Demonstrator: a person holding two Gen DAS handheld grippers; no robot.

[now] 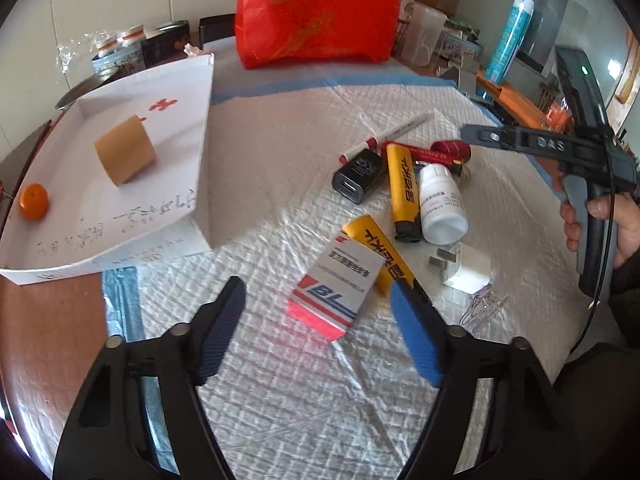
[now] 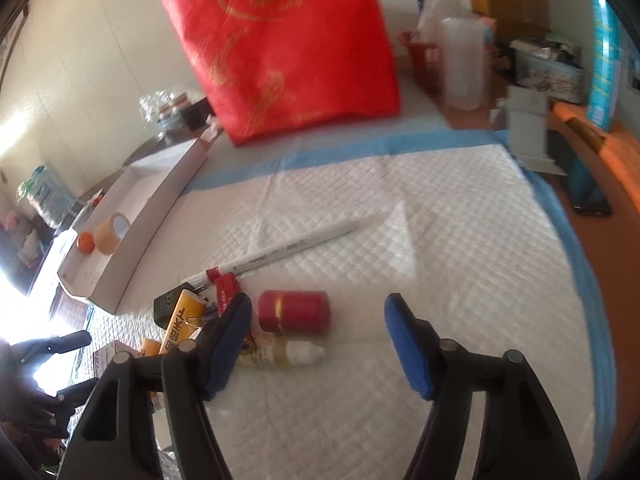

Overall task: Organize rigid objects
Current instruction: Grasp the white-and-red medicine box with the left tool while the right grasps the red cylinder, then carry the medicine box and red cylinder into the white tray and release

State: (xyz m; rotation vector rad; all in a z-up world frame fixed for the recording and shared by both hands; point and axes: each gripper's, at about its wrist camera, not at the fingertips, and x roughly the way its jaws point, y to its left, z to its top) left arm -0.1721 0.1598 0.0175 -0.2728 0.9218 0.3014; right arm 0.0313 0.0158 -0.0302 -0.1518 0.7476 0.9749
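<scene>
In the left wrist view my left gripper (image 1: 316,290) is open just above a white, red and blue BL carton (image 1: 336,292), its pads clear of it. Behind the carton lie yellow tubes (image 1: 404,192), a black charger (image 1: 358,182), a white bottle (image 1: 442,204), a white plug (image 1: 466,266) and a marker (image 1: 392,132). The white box lid (image 1: 200,140) at left holds a tape roll (image 1: 125,151) and an orange ball (image 1: 35,201). My right gripper (image 2: 319,304) is open around a red jar (image 2: 294,312), not touching it; a dropper bottle (image 2: 280,354) lies just in front of the jar.
A red bag (image 1: 320,12) stands at the back of the quilted pad (image 1: 280,140). Tins (image 1: 120,56) sit behind the lid, with a clear jug (image 1: 424,36) and a blue spray can (image 1: 510,36) at back right. A clear clip (image 1: 484,304) lies near the plug.
</scene>
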